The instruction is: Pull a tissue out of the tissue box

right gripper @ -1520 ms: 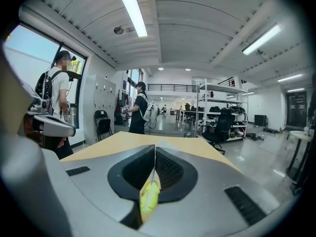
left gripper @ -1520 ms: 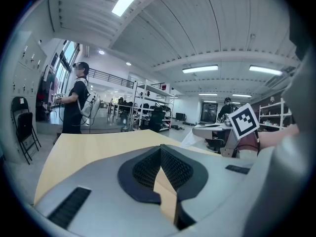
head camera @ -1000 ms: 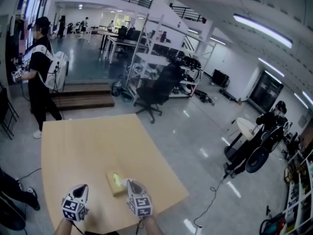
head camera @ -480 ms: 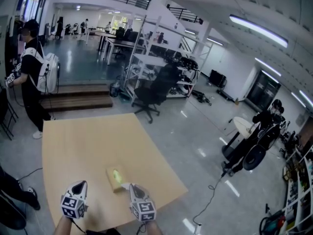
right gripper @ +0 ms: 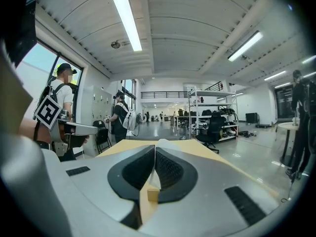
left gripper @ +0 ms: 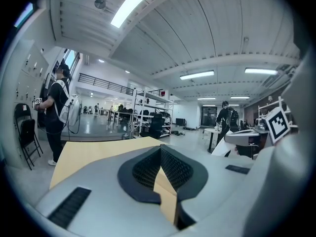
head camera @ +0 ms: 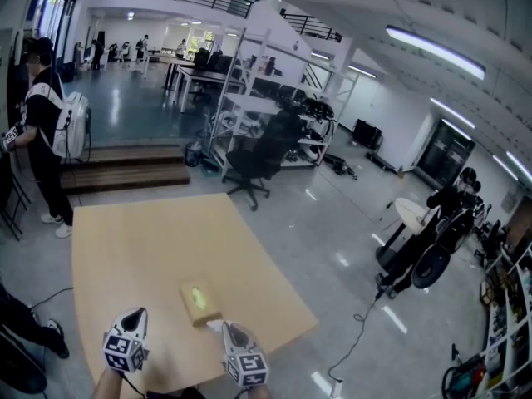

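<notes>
Grippers sit side by side at the near edge of a pale wooden worktop (head camera: 141,248), each carrying a cube of square black-and-white markers. The left gripper (head camera: 138,316) hovers over bare wood. Its jaws are closed tip to tip, with nothing between them. The right gripper (head camera: 225,327) is just beside the near right corner of the tissue box (head camera: 200,303). Its jaws are pressed together on a small white tissue (head camera: 214,325), which pokes out from the tips toward the box. In the right gripper view the same white tissue (right gripper: 165,142) shows as a pale hump just past the closed jaws.

The tissue box is low and tan with a yellow-green patch on top. It lies flat on the worktop, between the two grippers and a little beyond them.

Past the worktop is a glossy grey floor. A black office chair (head camera: 260,155) stands in front of white metal shelving (head camera: 274,90). At far left stands a person (head camera: 43,131) wearing a white backpack. At right, a person in black (head camera: 453,210) is beside a small round white table (head camera: 414,214).
</notes>
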Available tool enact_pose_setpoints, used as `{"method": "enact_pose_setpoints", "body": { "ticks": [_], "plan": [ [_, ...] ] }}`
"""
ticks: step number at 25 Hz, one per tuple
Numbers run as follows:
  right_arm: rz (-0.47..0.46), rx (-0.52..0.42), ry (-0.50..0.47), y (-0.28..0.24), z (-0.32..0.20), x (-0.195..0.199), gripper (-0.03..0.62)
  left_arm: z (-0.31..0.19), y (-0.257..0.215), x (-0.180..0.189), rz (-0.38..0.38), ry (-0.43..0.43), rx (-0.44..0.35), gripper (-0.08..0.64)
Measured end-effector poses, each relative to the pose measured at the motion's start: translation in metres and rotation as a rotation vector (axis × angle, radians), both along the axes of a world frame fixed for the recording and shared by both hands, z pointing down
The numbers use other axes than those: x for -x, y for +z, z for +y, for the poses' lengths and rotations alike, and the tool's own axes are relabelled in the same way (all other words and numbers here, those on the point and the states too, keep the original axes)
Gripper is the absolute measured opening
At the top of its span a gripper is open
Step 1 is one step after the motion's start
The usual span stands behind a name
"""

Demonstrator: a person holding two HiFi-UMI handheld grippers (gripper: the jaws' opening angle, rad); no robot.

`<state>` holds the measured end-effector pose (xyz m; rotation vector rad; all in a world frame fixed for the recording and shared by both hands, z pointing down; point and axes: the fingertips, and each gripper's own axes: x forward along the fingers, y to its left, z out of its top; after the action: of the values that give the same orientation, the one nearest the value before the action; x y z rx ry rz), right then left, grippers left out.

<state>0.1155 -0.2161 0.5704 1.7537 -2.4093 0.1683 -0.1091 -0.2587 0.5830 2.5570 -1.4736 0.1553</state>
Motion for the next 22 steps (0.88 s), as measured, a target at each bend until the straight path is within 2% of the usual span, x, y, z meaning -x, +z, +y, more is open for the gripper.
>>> {"method": "enact_pose_setpoints", "body": {
  "ticks": [22],
  "plan": [
    [-0.008,-0.01,-0.007,-0.008,-0.007,0.006,0.003,-0.003,-0.002,0.003,0.0,0.0,0.002,0.009]
  ]
}}
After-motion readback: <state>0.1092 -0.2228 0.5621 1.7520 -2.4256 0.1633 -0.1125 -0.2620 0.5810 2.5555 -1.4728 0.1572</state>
